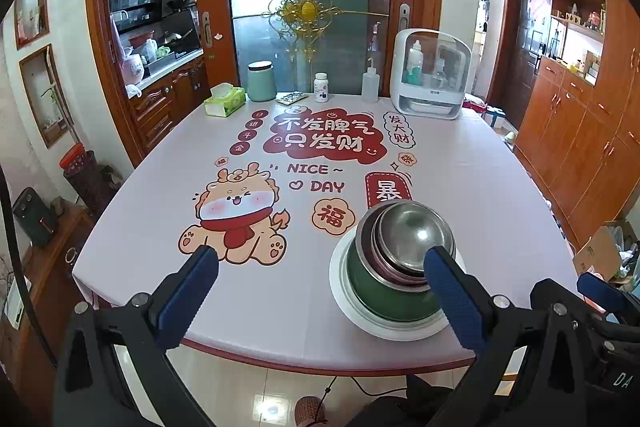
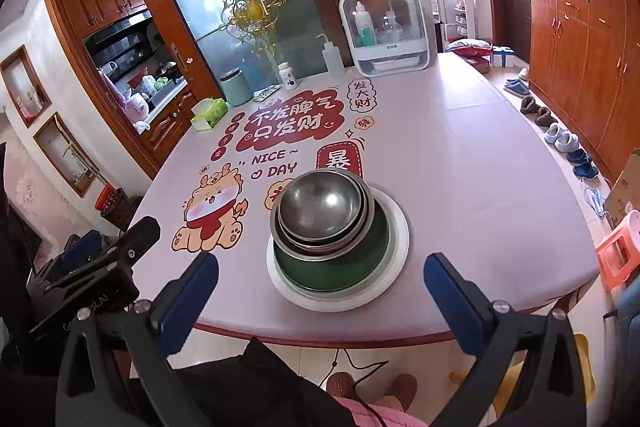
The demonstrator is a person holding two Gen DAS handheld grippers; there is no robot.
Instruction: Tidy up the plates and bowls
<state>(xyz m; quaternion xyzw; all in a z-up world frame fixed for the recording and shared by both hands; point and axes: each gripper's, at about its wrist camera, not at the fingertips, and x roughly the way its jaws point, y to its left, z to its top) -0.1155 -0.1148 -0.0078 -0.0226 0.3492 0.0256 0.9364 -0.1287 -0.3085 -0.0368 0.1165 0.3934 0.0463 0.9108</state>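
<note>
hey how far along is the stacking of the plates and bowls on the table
Looks nearly finished: the steel bowls sit nested inside the green bowl, which rests on the white plate near the table's front edge. Nothing is in hand; the left tongs and right tongs are open and empty. No loose dishes show elsewhere.

Only the bowl stack [image 2: 328,227] blocks the near table [image 2: 480,187]; clutter lines the far edge

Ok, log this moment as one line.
left gripper: open, empty | right gripper: open, empty | steel bowls nested in green bowl on white plate
</note>
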